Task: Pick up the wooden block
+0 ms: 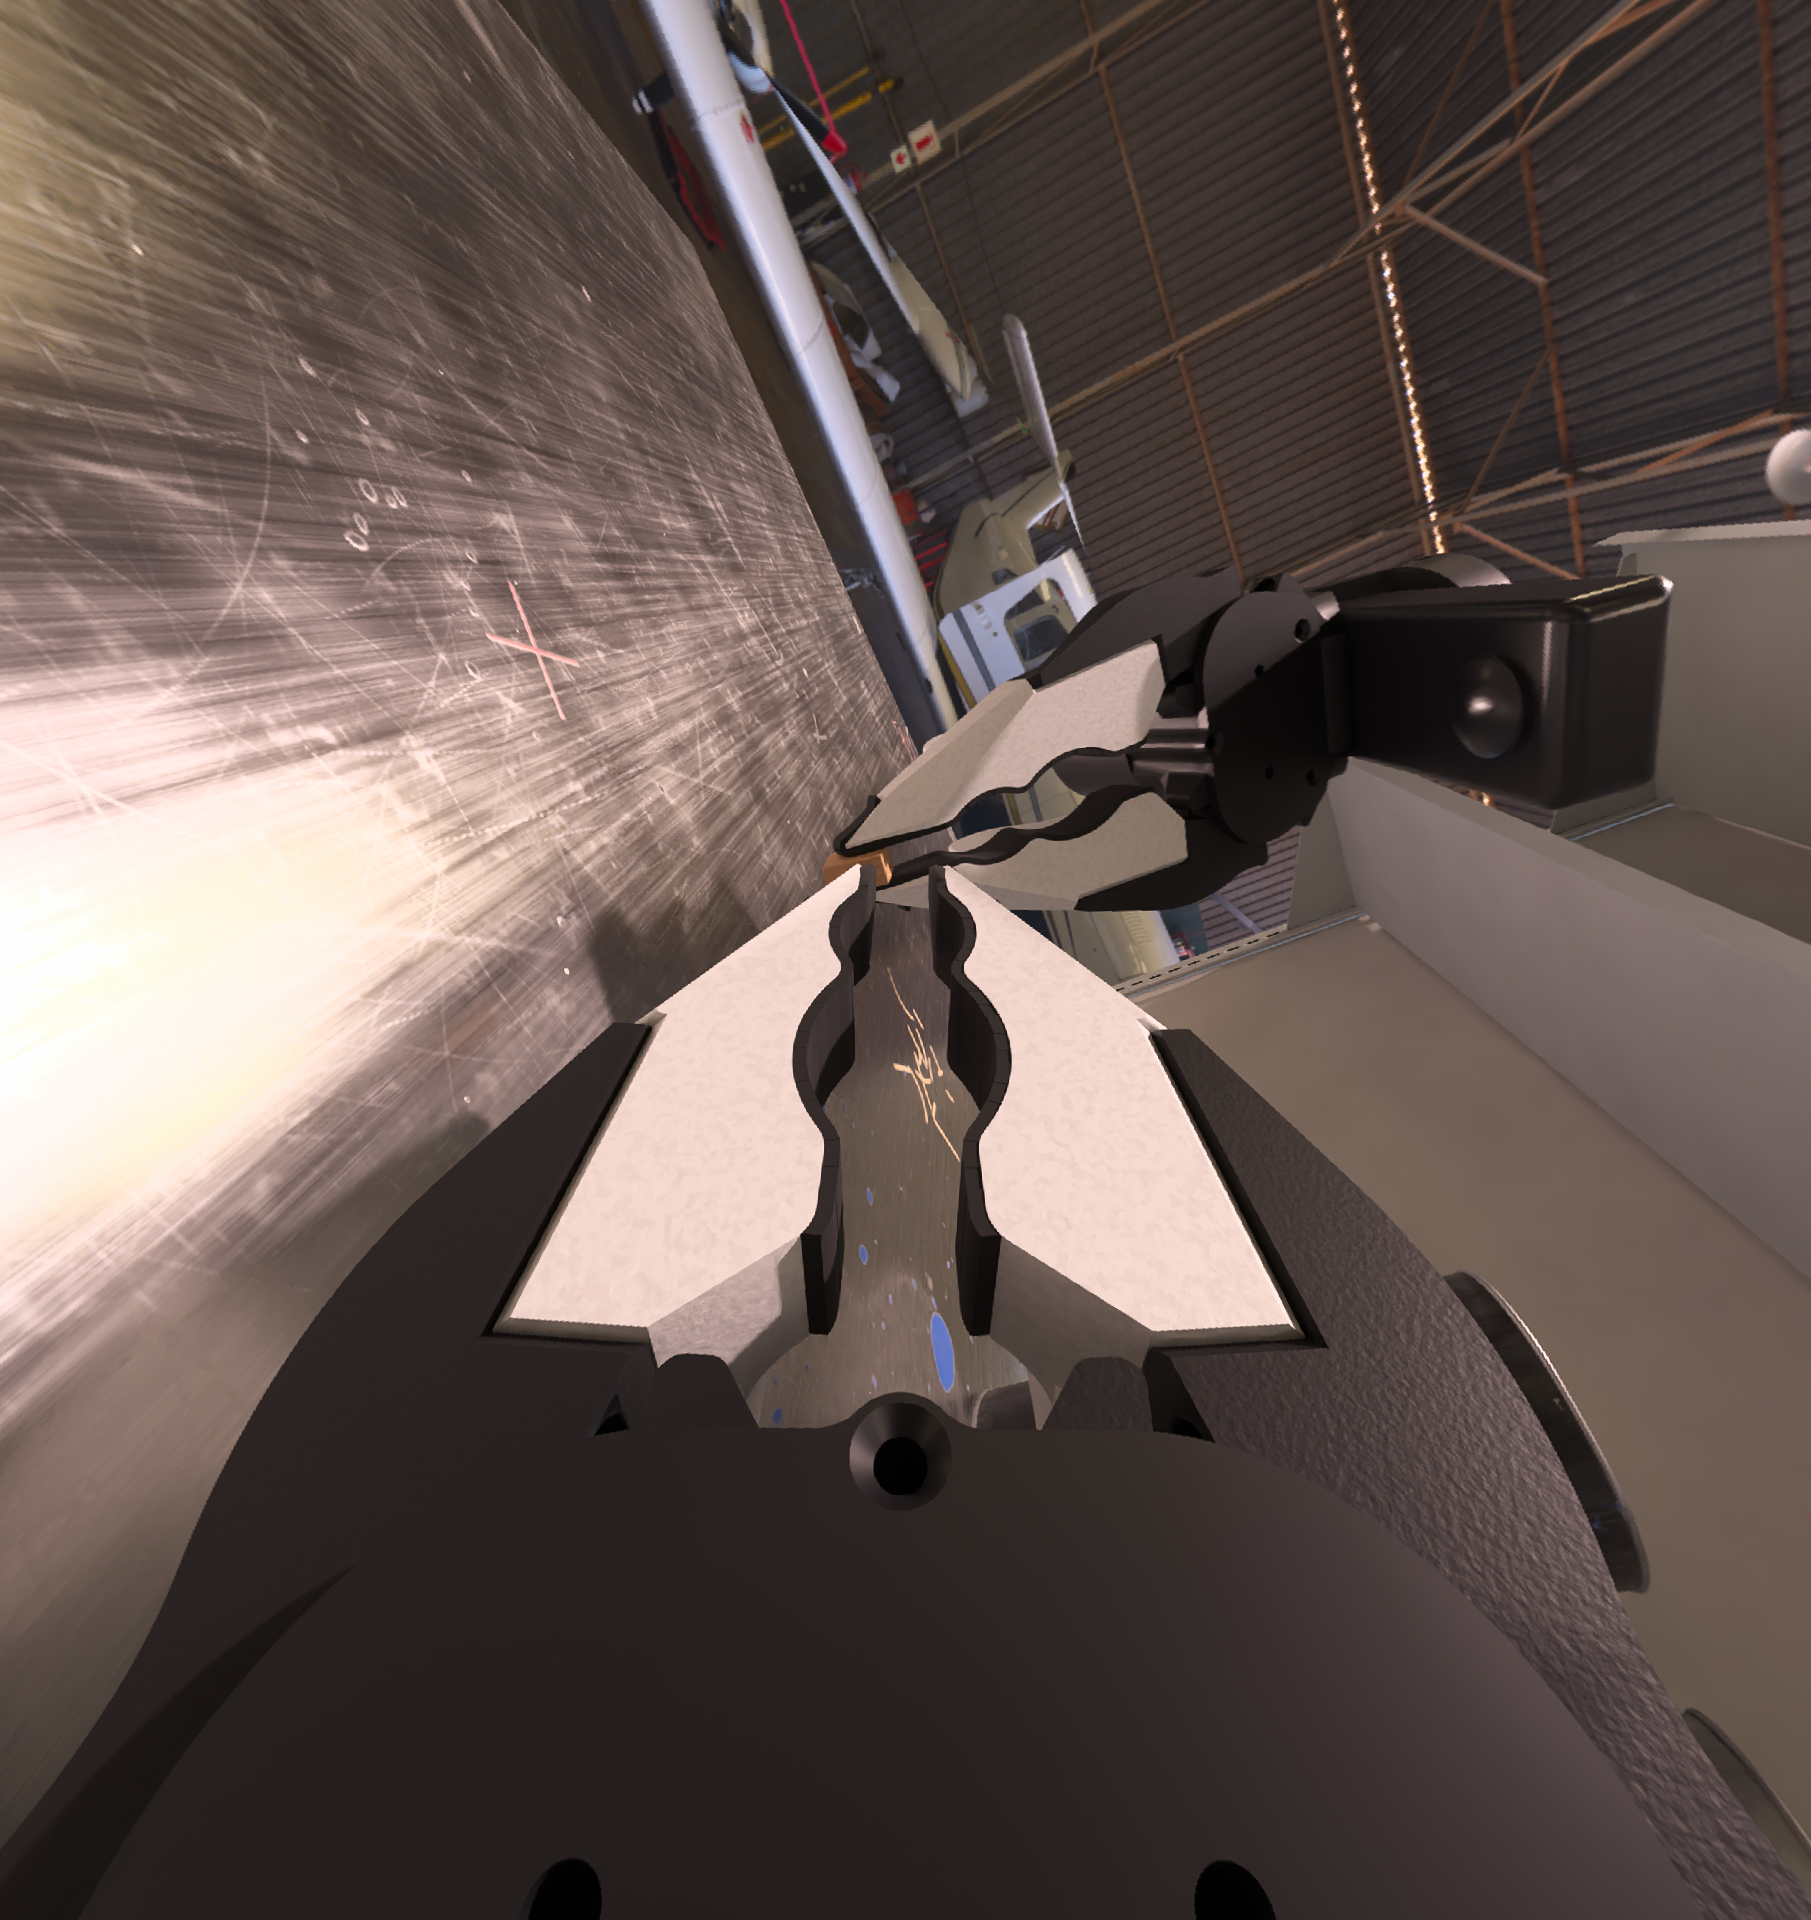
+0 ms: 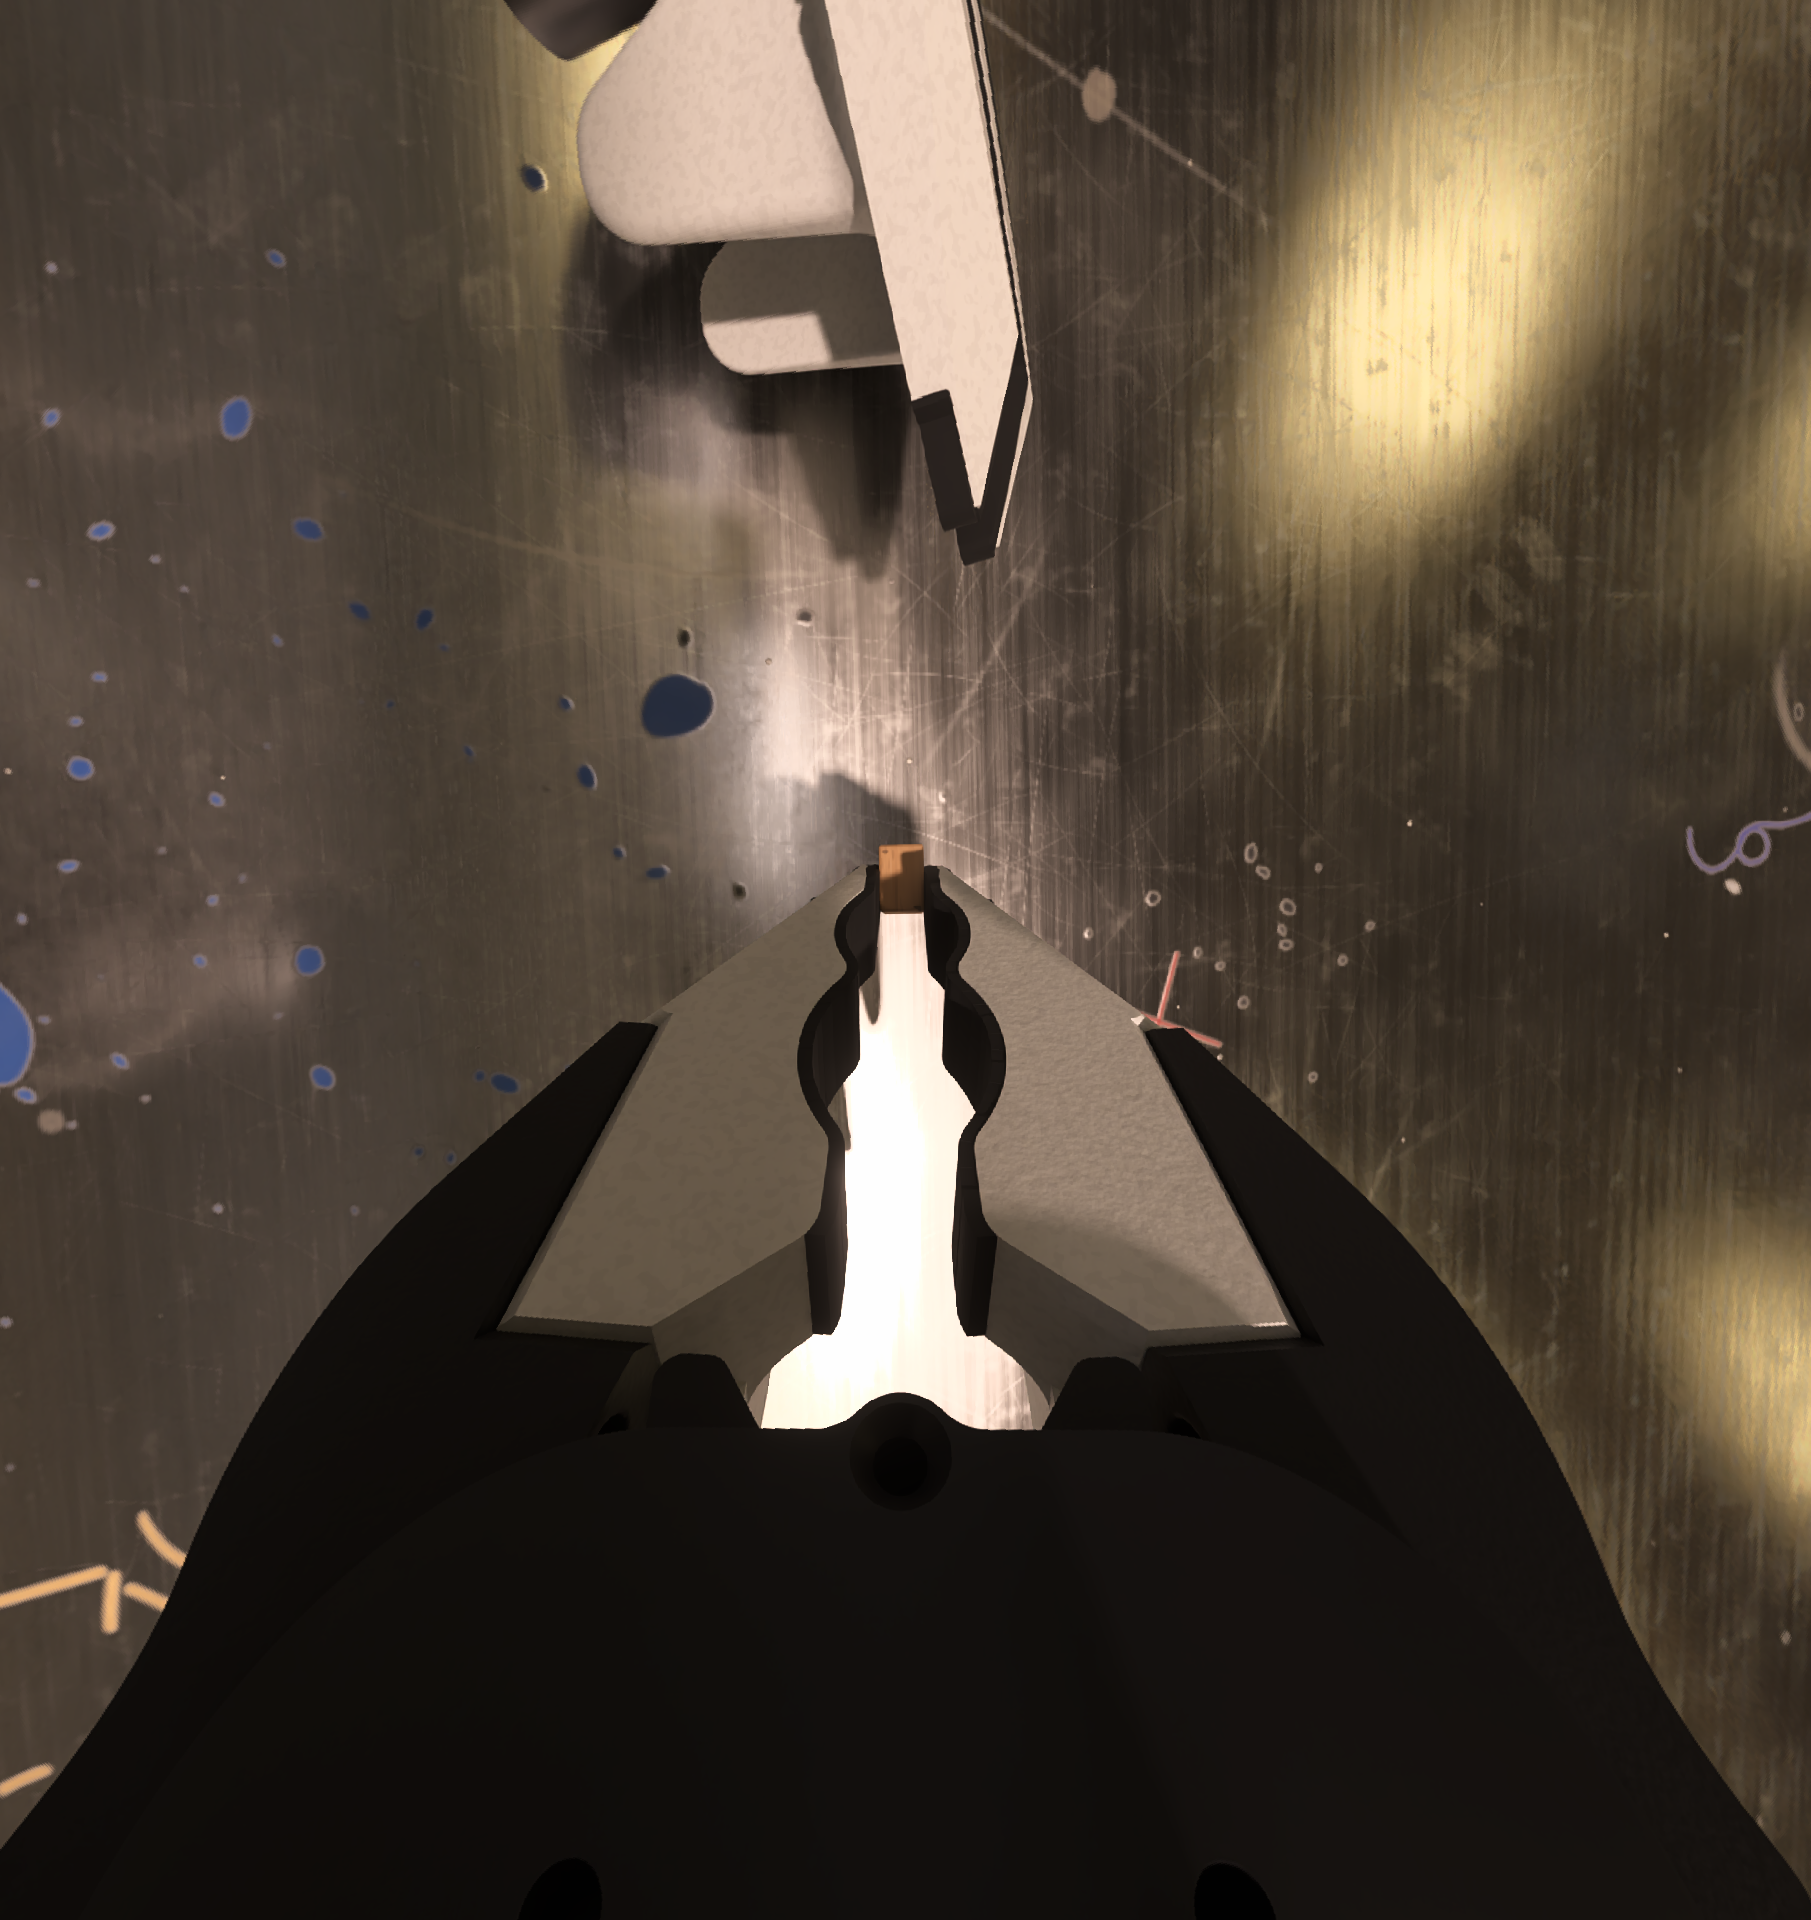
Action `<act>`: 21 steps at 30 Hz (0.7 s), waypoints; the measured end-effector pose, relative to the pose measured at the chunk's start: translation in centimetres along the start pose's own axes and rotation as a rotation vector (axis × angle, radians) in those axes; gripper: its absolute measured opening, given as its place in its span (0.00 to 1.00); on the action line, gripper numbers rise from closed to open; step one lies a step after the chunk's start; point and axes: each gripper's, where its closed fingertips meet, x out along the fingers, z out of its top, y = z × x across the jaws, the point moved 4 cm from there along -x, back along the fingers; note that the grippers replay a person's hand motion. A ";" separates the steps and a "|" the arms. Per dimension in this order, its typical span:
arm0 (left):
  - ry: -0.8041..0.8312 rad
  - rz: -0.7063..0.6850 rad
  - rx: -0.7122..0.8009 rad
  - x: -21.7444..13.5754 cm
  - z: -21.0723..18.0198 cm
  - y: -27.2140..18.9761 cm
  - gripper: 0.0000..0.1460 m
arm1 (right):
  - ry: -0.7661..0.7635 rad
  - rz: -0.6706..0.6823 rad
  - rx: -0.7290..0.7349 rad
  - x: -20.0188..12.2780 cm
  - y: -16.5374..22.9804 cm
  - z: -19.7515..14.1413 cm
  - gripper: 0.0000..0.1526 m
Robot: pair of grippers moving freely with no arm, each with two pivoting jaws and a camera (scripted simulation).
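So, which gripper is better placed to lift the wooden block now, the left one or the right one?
The right gripper. The wooden block sits between its fingertips, jaws closed on it, so it likely only needs to rise. The left gripper holds nothing; its tips only point toward the block from beside it.

A: Desk surface?

B: Brushed dark metal, glossy, heavily scratched, with blue paint spatter.

A: The wooden block?

B: Tan wood, matt, smooth faces.

A: Right gripper?

B: Matt black plastic body; fingers faced in pale, finely grained material.

A: Left gripper?

B: Same finish: pebbled black plastic housing, pale grainy fingers, smooth dark inner pads.
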 end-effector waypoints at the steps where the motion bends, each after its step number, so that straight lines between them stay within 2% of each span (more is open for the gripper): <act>1: 0.001 0.003 0.002 0.0 0.0 0.0 0.07 | 0.013 -0.004 0.005 0.0 0.1 0.1 0.05; 9: -0.044 0.085 0.089 0.1 0.2 0.1 0.07 | 0.018 -0.032 0.025 -0.1 0.1 0.4 0.05; 15: -0.148 0.017 0.067 -0.9 1.2 -0.5 0.07 | -0.131 -0.043 0.139 -0.5 -0.8 1.3 0.05; 21: -0.276 -0.042 0.060 -1.7 2.1 -1.0 0.07 | -0.241 -0.094 0.182 -0.6 -1.1 2.3 0.05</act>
